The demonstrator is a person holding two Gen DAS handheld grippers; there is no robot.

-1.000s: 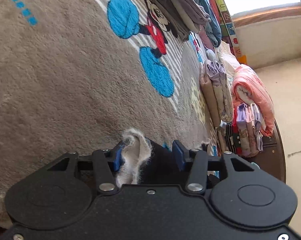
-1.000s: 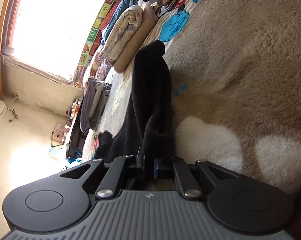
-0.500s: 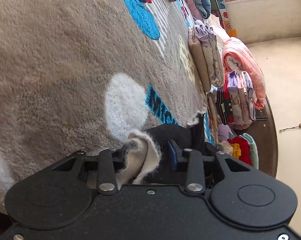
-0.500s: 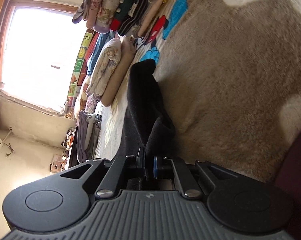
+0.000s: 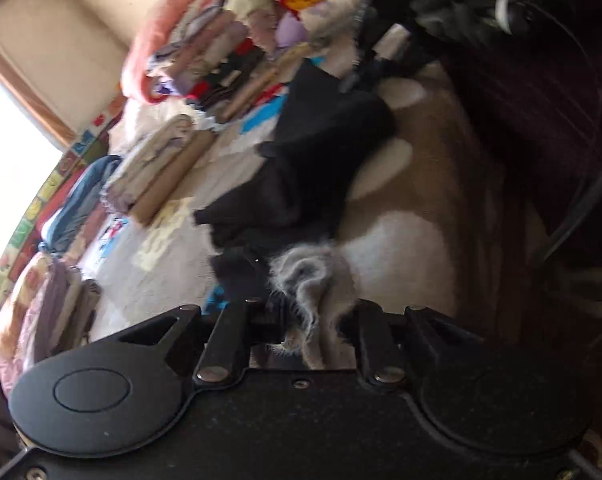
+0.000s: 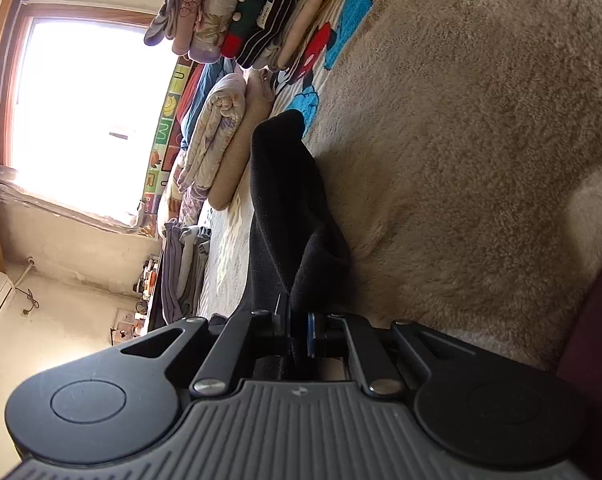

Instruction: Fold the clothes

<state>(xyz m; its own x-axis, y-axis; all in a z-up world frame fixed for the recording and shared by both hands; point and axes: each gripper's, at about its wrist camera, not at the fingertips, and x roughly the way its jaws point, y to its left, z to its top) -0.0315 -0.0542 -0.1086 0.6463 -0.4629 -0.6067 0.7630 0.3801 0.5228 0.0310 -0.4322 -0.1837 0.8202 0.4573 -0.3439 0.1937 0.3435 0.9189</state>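
Clearly both grippers have cloth between their fingers: the left gripper [image 5: 313,316] is pinched on a fuzzy grey-white tuft of the plush blanket [image 5: 397,240], with the black garment [image 5: 301,176] bunched just beyond it, while the right gripper [image 6: 299,334] is clamped tight on an edge of that same black garment [image 6: 285,200], which runs away from it as a raised ridge over the tan blanket [image 6: 461,140]. To fold well, I judge the left should let the blanket pile go and take only the garment's edge, then both should carry matching corners over evenly. Motion blur smears the left view; whether any black cloth sits inside the left pinch is hard to tell, and the garment's outline is hidden.
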